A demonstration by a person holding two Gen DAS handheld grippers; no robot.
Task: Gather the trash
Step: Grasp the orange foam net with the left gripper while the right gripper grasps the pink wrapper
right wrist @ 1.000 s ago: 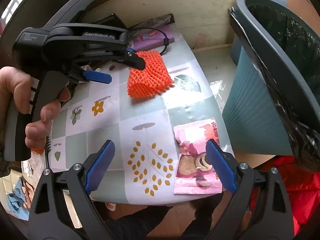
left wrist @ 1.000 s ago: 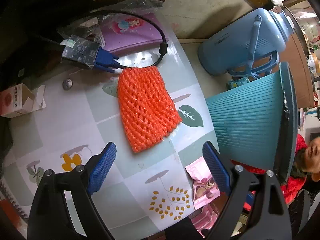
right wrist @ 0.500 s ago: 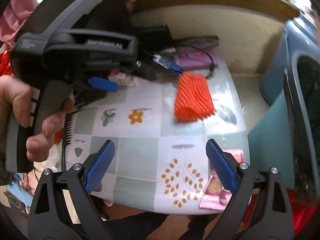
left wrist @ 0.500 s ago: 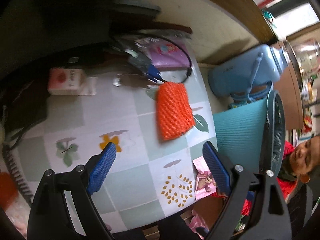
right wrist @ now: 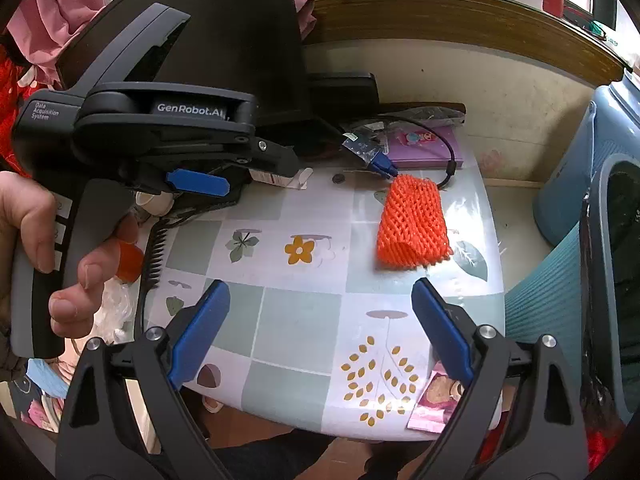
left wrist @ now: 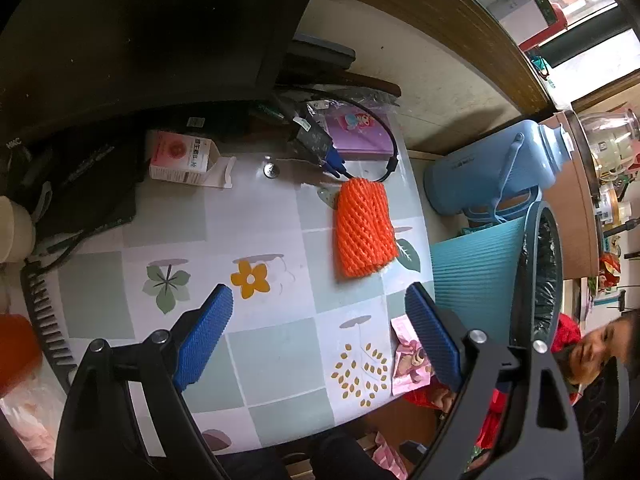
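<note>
orange foam net, flat, long axis toward wall

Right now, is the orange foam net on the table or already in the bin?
On the table. The orange foam net lies flat on the tablecloth, beside the teal bin; neither gripper touches it.

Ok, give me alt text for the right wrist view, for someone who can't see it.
An open right hand-held gripper hangs above a tiled tablecloth holding an orange foam net and, at the near edge, a pink snack wrapper. A teal trash bin stands at right; a hand holds the left hand-held gripper at left.
</note>
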